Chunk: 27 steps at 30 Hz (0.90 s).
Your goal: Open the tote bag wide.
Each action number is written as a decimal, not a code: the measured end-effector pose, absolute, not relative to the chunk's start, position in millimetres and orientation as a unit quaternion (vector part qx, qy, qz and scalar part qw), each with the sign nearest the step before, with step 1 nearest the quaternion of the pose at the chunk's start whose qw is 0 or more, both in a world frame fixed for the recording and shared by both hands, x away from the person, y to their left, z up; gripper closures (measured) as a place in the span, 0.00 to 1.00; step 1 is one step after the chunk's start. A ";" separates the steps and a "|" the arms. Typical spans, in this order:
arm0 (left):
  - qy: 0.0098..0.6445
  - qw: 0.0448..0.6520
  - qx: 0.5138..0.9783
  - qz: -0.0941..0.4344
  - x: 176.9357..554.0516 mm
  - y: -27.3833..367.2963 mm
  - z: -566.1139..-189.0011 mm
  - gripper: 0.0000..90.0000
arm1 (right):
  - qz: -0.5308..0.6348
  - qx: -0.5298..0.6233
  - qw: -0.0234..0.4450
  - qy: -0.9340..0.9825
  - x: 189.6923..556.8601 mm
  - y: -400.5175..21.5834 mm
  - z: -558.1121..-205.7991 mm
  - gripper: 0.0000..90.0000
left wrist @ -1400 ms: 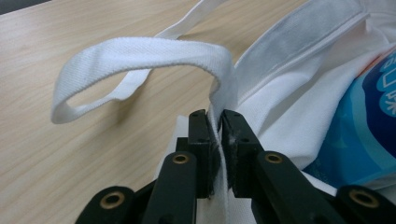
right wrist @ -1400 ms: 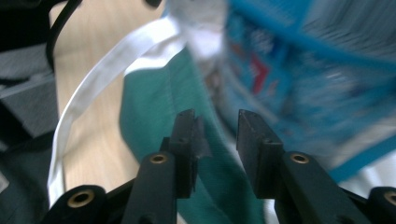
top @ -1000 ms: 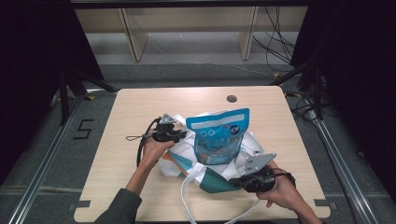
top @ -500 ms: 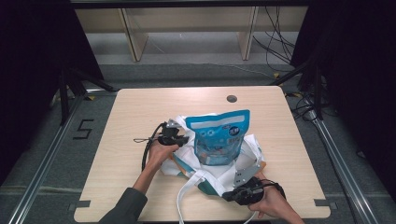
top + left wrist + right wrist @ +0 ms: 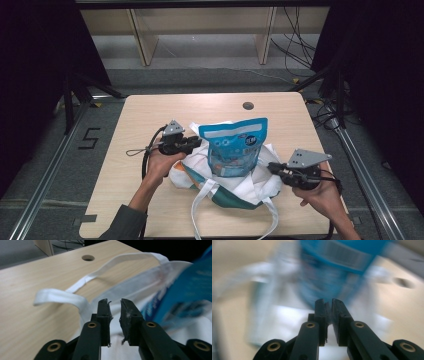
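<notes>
Your left gripper sits at the upper left edge of the white tote bag, just beside the blue pouch that stands upright in the bag near the middle of the table. In the left gripper view its jaws stand a narrow gap apart with nothing between them; the bag's hem and one white handle lie just beyond the tips. Those jaws have just been opening, and the cloth they pinched a second ago is no longer in them. Your right gripper is now out at the bag's right edge, with its tips at the cloth there; half a second ago it was low at the front of the bag, near your side of the table, and a second ago it was close to where it is now. Its jaws have also just been opening, yet in the right gripper view they show only a thin slit, and the blur keeps me from telling whether any cloth is in it. The pouch has stayed upright in about the same spot through all three moments. The bag's front handle loop now lies flat toward the near table edge. The teal panel of the bag shows less than it did a second ago.
</notes>
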<state>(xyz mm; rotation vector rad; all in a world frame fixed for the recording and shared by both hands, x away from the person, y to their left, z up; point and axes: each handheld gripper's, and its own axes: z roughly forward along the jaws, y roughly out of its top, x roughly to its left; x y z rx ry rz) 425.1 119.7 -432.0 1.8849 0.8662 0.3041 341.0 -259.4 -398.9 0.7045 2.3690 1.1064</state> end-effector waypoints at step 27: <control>0.334 0.399 0.848 0.100 380.6 108.7 -514.7 0.99 | 0.268 0.345 0.221 0.872 422.7 -268.9 -484.5 0.98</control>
